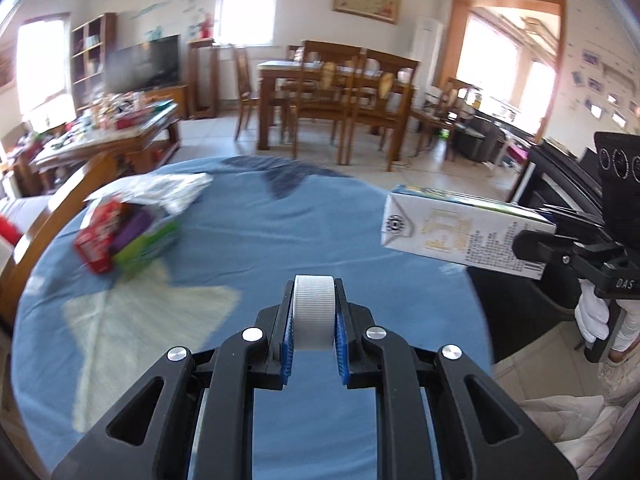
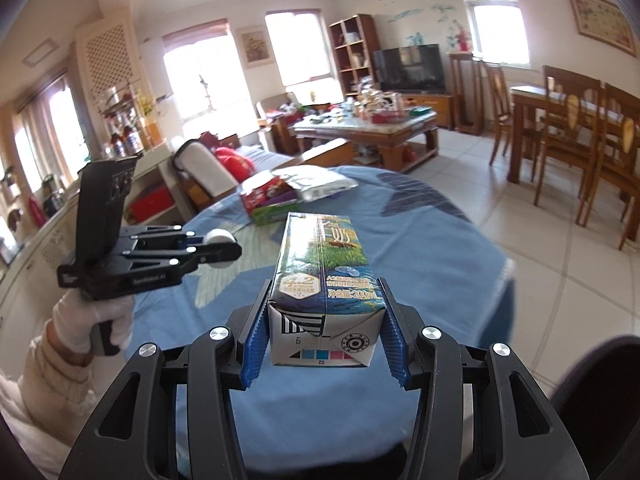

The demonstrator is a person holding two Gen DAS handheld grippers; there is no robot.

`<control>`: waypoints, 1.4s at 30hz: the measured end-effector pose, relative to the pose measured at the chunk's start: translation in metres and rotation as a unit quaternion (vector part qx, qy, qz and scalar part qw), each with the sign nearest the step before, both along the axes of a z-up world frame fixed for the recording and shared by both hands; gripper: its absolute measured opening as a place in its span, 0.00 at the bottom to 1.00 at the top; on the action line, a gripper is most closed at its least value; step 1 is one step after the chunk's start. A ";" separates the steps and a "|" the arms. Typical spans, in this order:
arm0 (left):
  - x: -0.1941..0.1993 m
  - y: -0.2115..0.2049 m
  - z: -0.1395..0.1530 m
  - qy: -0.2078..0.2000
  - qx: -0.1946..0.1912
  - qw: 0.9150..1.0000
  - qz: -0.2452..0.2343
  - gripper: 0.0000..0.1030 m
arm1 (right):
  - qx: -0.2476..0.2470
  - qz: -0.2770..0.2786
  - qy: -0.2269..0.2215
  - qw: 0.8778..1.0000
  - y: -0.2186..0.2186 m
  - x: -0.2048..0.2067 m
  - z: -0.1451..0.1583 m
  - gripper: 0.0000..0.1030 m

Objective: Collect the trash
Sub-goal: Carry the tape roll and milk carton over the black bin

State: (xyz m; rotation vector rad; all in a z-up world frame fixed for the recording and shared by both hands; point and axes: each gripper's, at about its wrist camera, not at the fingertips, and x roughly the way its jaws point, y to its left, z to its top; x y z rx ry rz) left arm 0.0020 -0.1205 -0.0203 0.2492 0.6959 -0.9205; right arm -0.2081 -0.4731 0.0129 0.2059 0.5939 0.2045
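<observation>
My left gripper (image 1: pixel 314 320) is shut on a white ribbed bottle cap (image 1: pixel 314 312), held above the blue tablecloth (image 1: pixel 248 240). It also shows in the right wrist view (image 2: pixel 222 248) with the cap (image 2: pixel 220 240). My right gripper (image 2: pixel 326 336) is shut on a milk carton (image 2: pixel 324 276) and holds it over the table's right side. The carton (image 1: pixel 460 236) juts in from the right in the left wrist view, with the right gripper (image 1: pixel 536 248) behind it. A pile of wrappers and small boxes (image 1: pixel 124 224) lies on the far left of the table, also in the right wrist view (image 2: pixel 280 196).
The round table has an edge at the right (image 2: pixel 504 280) over tiled floor. A dark chair back (image 2: pixel 600 392) is at the lower right. A sofa (image 2: pixel 208 168) stands behind the table, a cluttered coffee table (image 2: pixel 372 124) and a dining set (image 1: pixel 340 92) beyond.
</observation>
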 end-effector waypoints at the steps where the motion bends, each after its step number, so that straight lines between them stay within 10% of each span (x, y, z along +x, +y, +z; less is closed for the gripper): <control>1: -0.005 -0.009 0.000 -0.002 0.000 1.000 -0.008 0.17 | 0.001 -0.006 0.000 1.000 -0.006 -0.005 0.000 0.47; 21: -0.106 -0.184 -0.016 0.006 0.010 0.981 -0.195 0.17 | 0.043 -0.181 0.013 0.983 -0.152 -0.153 -0.038 0.47; 42: -0.166 -0.271 -0.065 0.018 0.060 0.951 -0.303 0.17 | 0.047 -0.274 0.071 0.958 -0.223 -0.223 -0.103 0.48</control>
